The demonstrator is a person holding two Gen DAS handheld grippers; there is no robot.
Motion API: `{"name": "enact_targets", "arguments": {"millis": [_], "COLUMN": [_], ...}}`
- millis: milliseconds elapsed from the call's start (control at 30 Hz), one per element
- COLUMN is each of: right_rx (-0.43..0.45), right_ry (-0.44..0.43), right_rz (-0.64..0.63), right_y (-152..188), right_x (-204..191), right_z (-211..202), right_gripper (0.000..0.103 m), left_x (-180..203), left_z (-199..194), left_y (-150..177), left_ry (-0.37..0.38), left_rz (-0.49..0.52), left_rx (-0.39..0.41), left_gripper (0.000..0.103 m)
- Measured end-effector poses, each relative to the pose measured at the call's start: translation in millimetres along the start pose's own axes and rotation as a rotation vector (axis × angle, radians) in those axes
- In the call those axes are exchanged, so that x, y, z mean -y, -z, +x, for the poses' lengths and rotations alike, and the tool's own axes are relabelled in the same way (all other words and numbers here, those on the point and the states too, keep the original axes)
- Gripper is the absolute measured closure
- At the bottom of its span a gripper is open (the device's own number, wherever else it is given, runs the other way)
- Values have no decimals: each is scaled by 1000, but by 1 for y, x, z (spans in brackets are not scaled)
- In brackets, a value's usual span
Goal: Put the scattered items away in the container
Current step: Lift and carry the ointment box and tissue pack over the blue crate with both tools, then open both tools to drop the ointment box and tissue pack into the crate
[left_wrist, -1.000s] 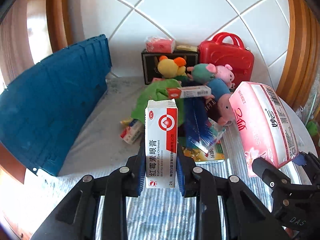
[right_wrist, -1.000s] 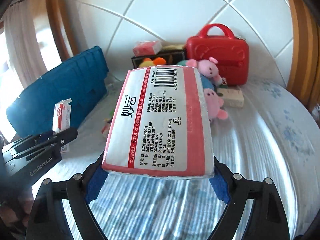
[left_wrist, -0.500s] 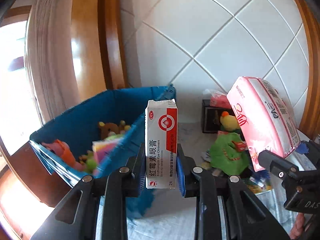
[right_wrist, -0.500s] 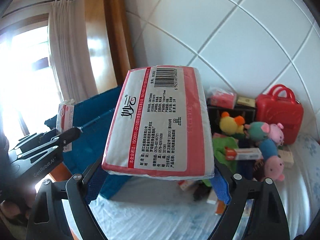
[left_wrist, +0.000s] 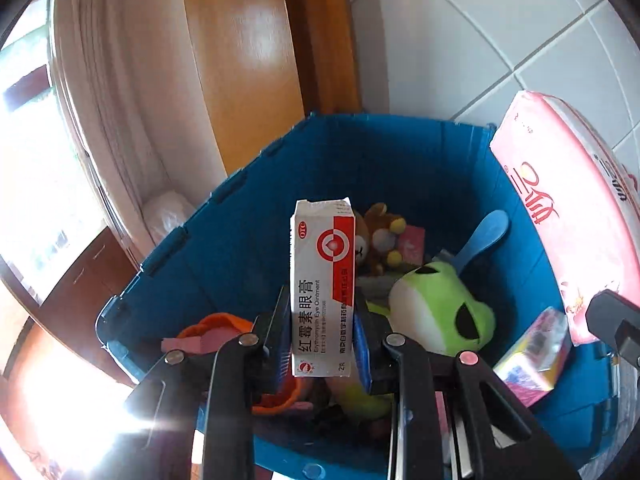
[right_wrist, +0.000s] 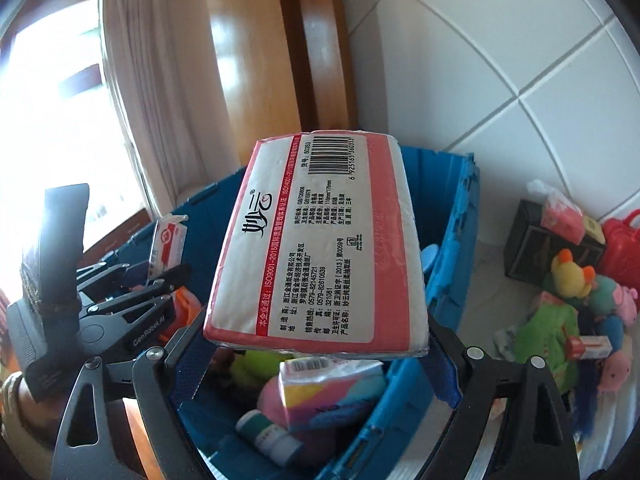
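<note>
Blue container (left_wrist: 400,168) is right under both grippers, already packed with plush toys. Left gripper (left_wrist: 322,344) is clamped on an upright ointment box (left_wrist: 322,292); right gripper (right_wrist: 316,344) pinches a pink tissue pack (right_wrist: 320,240) over the bin.

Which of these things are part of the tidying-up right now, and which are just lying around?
Part of the tidying:
- ointment box, pinched in the left gripper
- tissue pack, held in the right gripper
- blue bin, below both
- toys waiting on the table

Just lying around:
- curtain
- tiled wall
</note>
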State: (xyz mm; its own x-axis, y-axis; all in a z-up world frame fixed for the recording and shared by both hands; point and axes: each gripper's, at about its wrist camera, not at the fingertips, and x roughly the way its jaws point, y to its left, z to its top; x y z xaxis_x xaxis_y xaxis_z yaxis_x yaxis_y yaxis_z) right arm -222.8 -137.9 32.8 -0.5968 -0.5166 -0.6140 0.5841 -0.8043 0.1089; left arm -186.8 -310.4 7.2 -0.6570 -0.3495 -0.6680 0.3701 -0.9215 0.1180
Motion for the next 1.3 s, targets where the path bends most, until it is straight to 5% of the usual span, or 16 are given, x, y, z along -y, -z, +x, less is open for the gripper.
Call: {"name": "enact_targets", "arguments": {"millis": [333,533,733,967,1300], "right_rx": [-248,-309,-329,-324,-296], "right_ry": [59,95,93,95,73], "right_rz": [7,-72,-107,-118,-101], "right_y": [3,11,16,19,22], "right_x": [-17,-28,-37,-36,-37], "right_z": [68,77,80,77,66], "right_gripper": [13,12,12,10,6], "left_x": [-10,-12,-14,-16,-23], "left_z": [49,61,59,50,35], "left_y": [3,7,9,7,8], "left_ry": [49,67,87,101,99], "left_rz": [38,64,41,39,8], "left_rx": [-183,-273,-291,-249,-202], "left_gripper": [77,77,77,50,49]}}
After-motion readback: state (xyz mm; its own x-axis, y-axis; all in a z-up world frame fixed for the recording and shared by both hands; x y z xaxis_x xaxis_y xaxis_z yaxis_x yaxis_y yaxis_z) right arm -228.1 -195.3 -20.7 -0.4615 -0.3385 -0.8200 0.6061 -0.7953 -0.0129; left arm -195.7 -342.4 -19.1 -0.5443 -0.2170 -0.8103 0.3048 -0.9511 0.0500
